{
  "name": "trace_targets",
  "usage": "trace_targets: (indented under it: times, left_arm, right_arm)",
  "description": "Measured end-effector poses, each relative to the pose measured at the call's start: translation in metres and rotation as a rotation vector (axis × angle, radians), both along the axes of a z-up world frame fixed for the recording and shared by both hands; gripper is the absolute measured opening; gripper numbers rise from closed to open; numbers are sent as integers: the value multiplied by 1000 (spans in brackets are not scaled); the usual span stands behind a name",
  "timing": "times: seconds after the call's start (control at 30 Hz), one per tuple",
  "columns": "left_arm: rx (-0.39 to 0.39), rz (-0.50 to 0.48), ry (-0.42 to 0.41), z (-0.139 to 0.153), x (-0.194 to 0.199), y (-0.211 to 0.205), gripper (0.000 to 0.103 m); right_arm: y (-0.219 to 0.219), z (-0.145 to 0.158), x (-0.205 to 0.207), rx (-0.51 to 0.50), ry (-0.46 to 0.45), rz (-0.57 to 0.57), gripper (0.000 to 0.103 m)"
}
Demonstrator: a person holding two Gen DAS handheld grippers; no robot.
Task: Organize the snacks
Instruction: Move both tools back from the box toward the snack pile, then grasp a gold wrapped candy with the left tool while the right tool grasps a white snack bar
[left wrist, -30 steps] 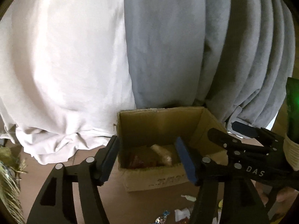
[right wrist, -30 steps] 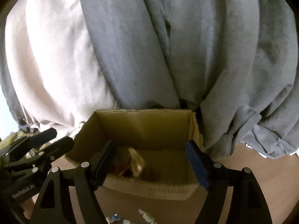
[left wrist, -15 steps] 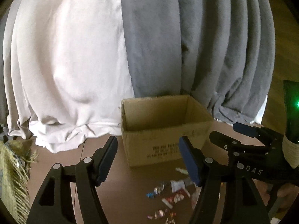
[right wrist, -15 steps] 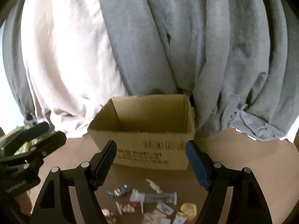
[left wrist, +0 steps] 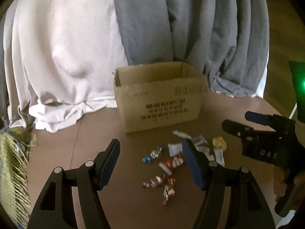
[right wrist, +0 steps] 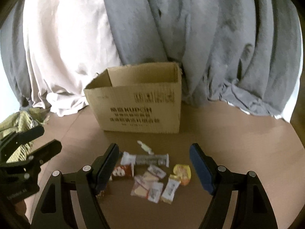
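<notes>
Behind the left tongs [left wrist: 152, 162], foil candies [left wrist: 155, 181] show only there.

box [right wrist: 137, 103] - matt corrugated cardboard | snack wrappers [right wrist: 152, 173] - glossy foil, plastic | curtains [right wrist: 209, 38] - soft cloth

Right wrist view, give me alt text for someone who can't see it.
An open right gripper hangs empty above a scatter of small wrapped snacks on a brown table, in front of an open cardboard box with printed lettering. Grey and white draped cloth fills the background, and the left gripper shows at the left edge.
</notes>
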State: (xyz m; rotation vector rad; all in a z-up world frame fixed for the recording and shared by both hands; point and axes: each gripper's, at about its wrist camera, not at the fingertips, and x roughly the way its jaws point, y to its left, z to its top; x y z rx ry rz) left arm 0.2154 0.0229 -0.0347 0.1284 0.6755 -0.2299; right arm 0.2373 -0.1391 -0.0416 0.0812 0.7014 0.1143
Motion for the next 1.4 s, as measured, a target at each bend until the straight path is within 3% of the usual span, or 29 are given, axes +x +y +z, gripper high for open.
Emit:
trace_targets:
  times: [0.43,0.63,0.87,1.4]
  left_arm:
    - [23,-56,103,-52,-17,-10,64]
    - [-27,-67,222,-75,-6,-11,52]
    - [-24,-78,276,-95,1,-17,41]
    - [-74,-70,347,-113,29,-21,26]
  right_arm:
    - [-4,-49,-23,-18,127,-6,77]
    - [-9,-70,-22,0,184,-23,76]
    - [-15,-83,-12,10,214,-45,76]
    - [-21,-103,13,24,263,-51,57]
